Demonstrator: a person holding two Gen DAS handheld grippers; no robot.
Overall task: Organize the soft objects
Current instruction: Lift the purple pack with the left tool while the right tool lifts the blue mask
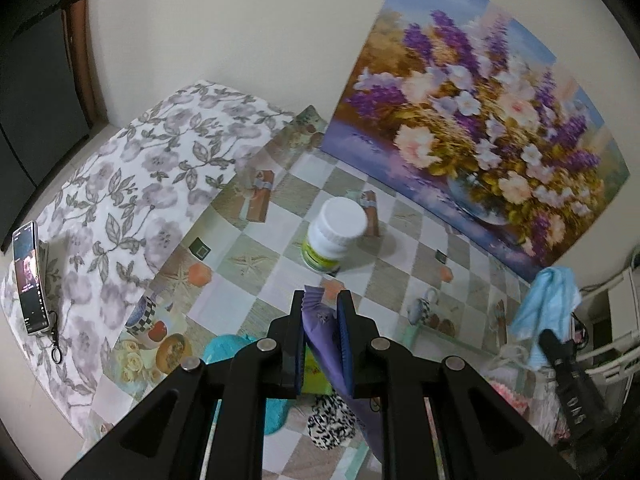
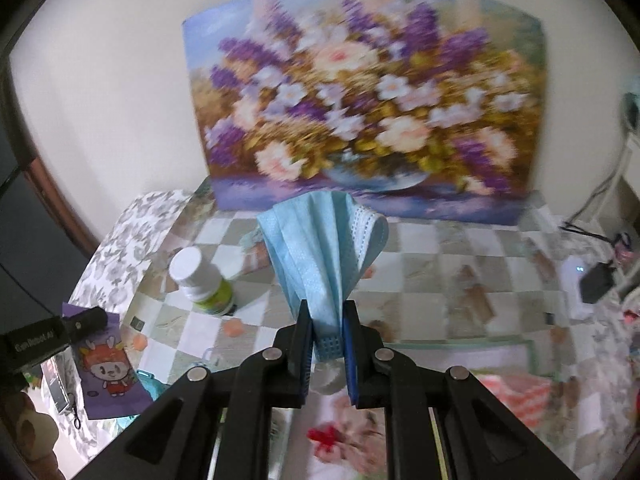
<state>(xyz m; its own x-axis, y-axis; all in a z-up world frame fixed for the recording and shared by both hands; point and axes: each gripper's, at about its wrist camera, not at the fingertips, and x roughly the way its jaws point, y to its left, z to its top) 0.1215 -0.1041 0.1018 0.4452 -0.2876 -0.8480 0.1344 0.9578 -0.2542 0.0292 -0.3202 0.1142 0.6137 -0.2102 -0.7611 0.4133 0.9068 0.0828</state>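
Observation:
My left gripper [image 1: 323, 300] is shut on a purple packet [image 1: 325, 334] and holds it above the checkered tablecloth [image 1: 276, 240]. The packet also shows in the right wrist view [image 2: 106, 364], with a cartoon figure on it. My right gripper [image 2: 328, 312] is shut on a light blue face mask [image 2: 320, 240], which fans out upward above the table. The mask also shows at the right of the left wrist view [image 1: 544, 300]. Below the left gripper lie a teal soft item [image 1: 228, 350] and a black-and-white patterned soft item [image 1: 330, 424].
A white-capped bottle [image 1: 336, 236] stands mid-table, also in the right wrist view [image 2: 200, 280]. A flower painting [image 1: 480, 128] leans on the back wall. A floral cloth [image 1: 132, 184] covers the left side, with a phone [image 1: 29, 276] on it. White rack [image 1: 612, 344] at right.

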